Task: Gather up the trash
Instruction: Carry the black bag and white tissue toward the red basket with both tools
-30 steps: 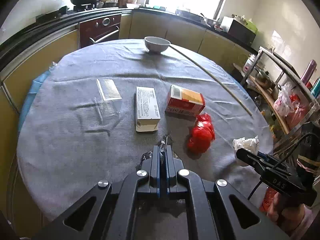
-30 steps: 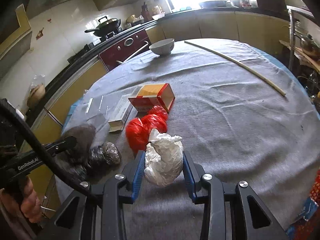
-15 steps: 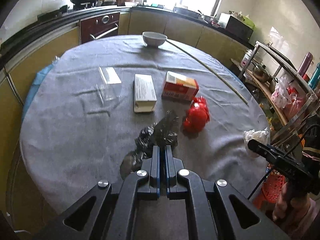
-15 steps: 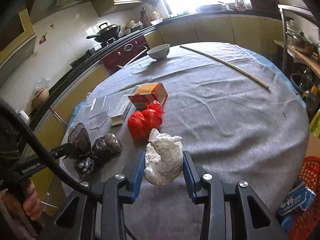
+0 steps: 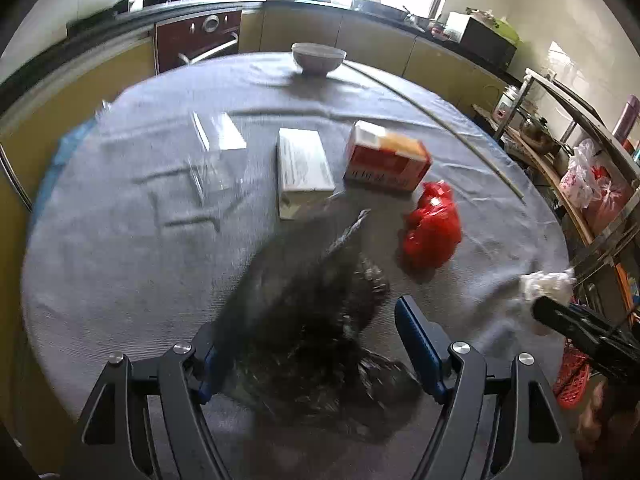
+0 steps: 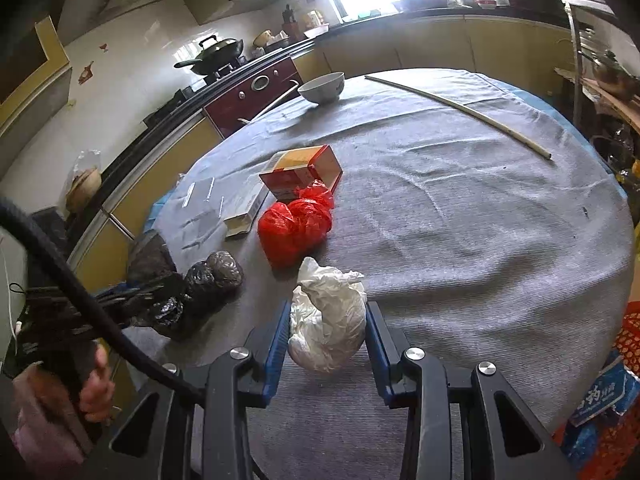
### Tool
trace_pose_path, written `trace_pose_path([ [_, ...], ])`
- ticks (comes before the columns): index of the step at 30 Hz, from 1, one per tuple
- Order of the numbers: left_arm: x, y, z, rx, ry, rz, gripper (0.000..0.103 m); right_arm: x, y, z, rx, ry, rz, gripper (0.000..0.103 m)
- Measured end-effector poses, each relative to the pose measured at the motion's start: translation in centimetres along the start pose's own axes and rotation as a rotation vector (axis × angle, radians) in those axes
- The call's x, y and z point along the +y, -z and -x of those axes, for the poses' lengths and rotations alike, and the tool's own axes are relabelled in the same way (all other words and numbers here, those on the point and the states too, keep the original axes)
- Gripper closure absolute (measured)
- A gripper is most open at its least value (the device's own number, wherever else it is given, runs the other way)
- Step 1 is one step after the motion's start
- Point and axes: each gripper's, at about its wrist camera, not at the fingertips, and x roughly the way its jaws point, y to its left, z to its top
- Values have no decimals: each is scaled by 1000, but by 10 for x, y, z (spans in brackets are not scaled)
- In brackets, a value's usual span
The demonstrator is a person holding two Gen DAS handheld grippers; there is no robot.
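Observation:
My left gripper (image 5: 308,340) is open, and the black plastic bag (image 5: 316,320) lies blurred between its fingers near the table's front edge. The bag also shows in the right wrist view (image 6: 204,284) beside the left gripper (image 6: 132,292). My right gripper (image 6: 326,332) is shut on a crumpled white bag (image 6: 328,320), which also shows in the left wrist view (image 5: 546,284). A red bag (image 5: 432,232) (image 6: 296,226), an orange box (image 5: 386,158) (image 6: 302,172) and a white box (image 5: 304,168) (image 6: 244,212) lie on the grey cloth.
A white bowl (image 5: 318,58) and a long thin stick (image 5: 440,120) lie at the far side of the round table (image 6: 480,240). A clear plastic package (image 5: 216,152) lies left of the white box. A red basket (image 6: 624,400) stands on the floor at right. A shelf rack (image 5: 580,160) is at right.
My left gripper has opened and let go of the black bag, which has dropped between its fingers. My right gripper still holds the white bag and has drawn back slightly.

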Motion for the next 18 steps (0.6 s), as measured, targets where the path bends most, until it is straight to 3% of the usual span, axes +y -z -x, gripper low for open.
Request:
trace_pose_path([
  [1, 3, 2, -4, 8, 0, 11, 36, 0, 0, 0, -1, -2, 0, 64],
  [2, 4, 3, -9, 24, 1, 19, 56, 0, 0, 1, -2, -4, -1, 64],
  [3, 6, 5, -12, 41, 24, 25, 60, -1, 0, 1, -3, -5, -2, 64],
  [18, -44, -5, 48, -114, -3, -80, 65, -9, -3, 25, -71, -32, -17, 64],
])
